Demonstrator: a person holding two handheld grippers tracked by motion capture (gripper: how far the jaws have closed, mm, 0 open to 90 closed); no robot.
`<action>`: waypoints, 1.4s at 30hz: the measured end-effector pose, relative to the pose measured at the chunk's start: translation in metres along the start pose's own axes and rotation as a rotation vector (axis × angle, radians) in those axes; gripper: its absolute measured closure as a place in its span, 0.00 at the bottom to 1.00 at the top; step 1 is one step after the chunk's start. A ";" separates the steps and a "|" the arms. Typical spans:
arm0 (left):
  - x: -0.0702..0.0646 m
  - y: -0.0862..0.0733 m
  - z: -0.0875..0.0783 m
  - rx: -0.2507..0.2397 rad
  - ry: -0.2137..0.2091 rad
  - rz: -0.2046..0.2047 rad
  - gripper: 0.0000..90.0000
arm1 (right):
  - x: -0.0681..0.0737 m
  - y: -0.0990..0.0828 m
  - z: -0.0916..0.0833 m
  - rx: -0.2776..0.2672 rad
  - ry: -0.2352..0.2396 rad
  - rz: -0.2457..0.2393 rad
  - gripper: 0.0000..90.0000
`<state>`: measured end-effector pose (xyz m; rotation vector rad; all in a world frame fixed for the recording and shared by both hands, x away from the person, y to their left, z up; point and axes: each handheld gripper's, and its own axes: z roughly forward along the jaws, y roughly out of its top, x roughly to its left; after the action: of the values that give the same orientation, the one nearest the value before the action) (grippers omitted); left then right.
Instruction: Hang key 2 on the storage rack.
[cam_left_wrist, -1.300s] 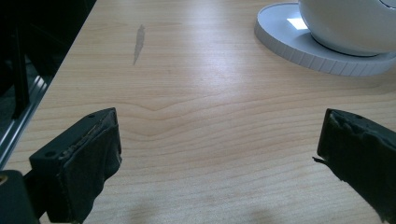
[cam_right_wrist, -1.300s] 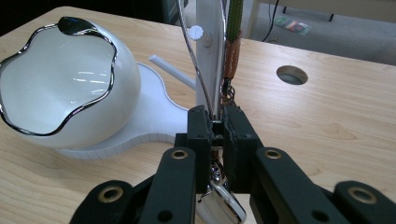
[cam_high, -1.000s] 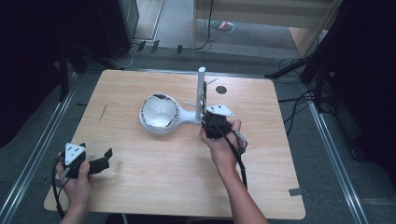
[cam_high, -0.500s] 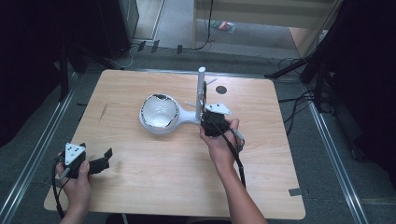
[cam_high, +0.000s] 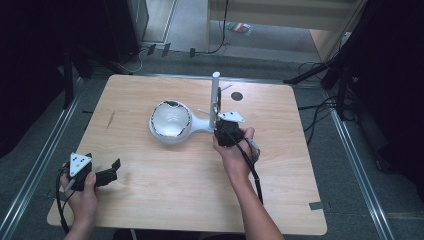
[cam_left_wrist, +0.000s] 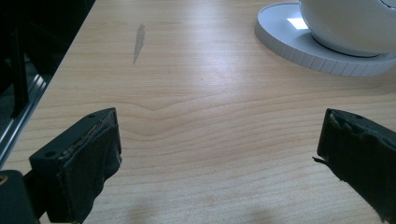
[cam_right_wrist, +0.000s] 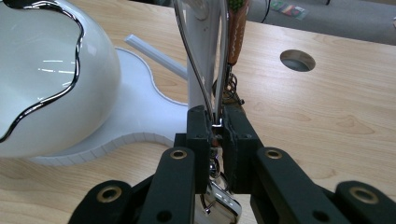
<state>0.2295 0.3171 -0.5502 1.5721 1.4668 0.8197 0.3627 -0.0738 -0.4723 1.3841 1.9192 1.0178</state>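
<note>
From above, a white stand (cam_high: 176, 121) with a bowl-shaped dish is sitting mid-table, its upright white post (cam_high: 215, 92) rising just beyond the right gripper (cam_high: 226, 131). A round hole (cam_high: 236, 96) in the wooden table (cam_high: 150, 200) is lying past the post, to the right of those fingers. The right hand (cam_high: 235, 152) is reaching forward from the near edge, forearm angled inward, with a cable trailing back along it. The left gripper (cam_high: 102, 175) is resting near the table's near left corner, well apart from the stand, with the left hand (cam_high: 82, 192) wrapped around its body.

In the left gripper view, its fingers (cam_left_wrist: 81, 161) are standing wide apart with bare wood between them; the stand's ribbed base (cam_left_wrist: 322, 51) is lying ahead and to the right.

In the right gripper view, the fingers (cam_right_wrist: 201, 140) are pressing together on a thin chrome loop (cam_right_wrist: 212, 70) that is hanging against the post (cam_right_wrist: 198, 88). The white dish (cam_right_wrist: 46, 79) is bulging just left of them, crowding that side, and a slim white rod (cam_right_wrist: 152, 56) is lying on the base beyond it.
</note>
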 end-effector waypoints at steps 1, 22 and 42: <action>0.000 0.000 0.000 0.001 0.001 0.000 0.00 | -0.001 0.000 0.000 -0.007 0.002 0.002 0.88; 0.001 0.000 0.000 0.001 0.005 -0.014 0.00 | -0.033 -0.025 -0.038 -0.100 0.076 -0.051 0.24; 0.001 0.000 0.000 0.002 0.005 -0.006 0.00 | -0.062 -0.063 -0.063 -0.072 0.040 -0.062 0.00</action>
<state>0.2298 0.3181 -0.5501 1.5675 1.4758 0.8197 0.2989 -0.1604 -0.4894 1.2658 1.9224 1.0818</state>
